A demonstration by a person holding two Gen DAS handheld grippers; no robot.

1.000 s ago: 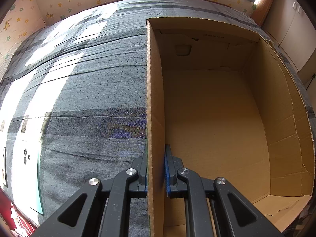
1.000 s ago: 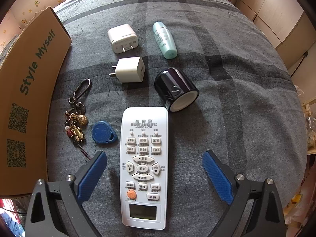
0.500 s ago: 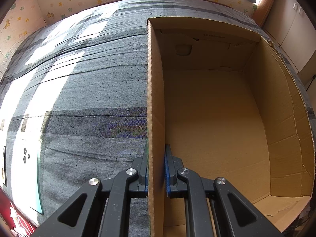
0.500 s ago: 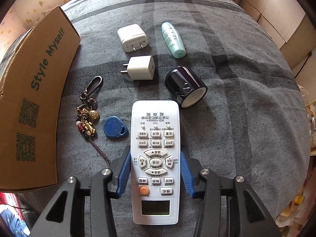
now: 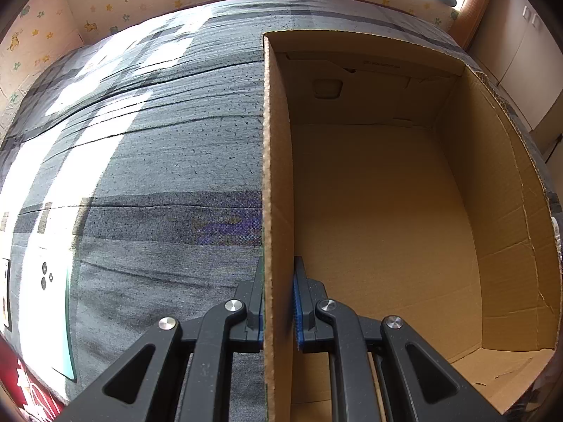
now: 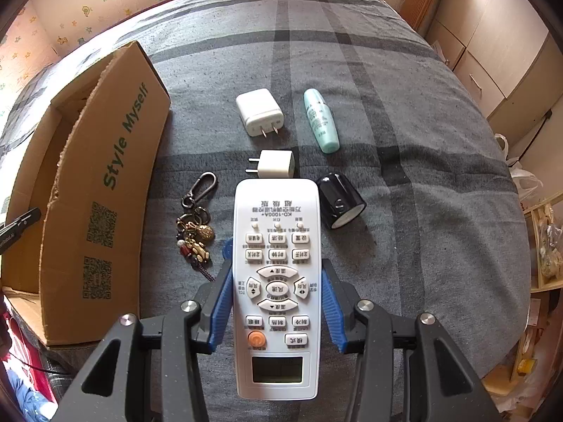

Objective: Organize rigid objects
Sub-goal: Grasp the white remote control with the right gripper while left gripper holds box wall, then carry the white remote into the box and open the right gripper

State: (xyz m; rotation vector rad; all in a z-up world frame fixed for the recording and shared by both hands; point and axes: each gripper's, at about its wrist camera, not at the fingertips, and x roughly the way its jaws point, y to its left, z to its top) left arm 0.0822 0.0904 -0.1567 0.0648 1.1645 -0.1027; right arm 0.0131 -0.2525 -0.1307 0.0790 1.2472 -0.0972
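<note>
The cardboard box sits on the grey plaid bedspread, top open, with bare cloth spreading from its left wall out to 9 o'clock. In the right wrist view the box stands at 9 o'clock, its printed wall facing the row of small items.

The left gripper points forward along the box's left wall; its blue pads are clamped on that wall, one outside, one inside.

The right gripper points toward 12 o'clock, jaws closed against the two long sides of the white remote control. The remote lies lengthwise between the fingers, buttons up, display end nearest the camera; whether it is raised off the cloth cannot be judged from this angle.

Beyond the remote's far end:
- small white charger at 12 o'clock, just past the tip;
- larger white charger farther out;
- mint-green bottle at 1 o'clock;
- black cylinder at 2 o'clock, beside the remote;
- keychain at 10 o'clock, between remote and box.
</note>
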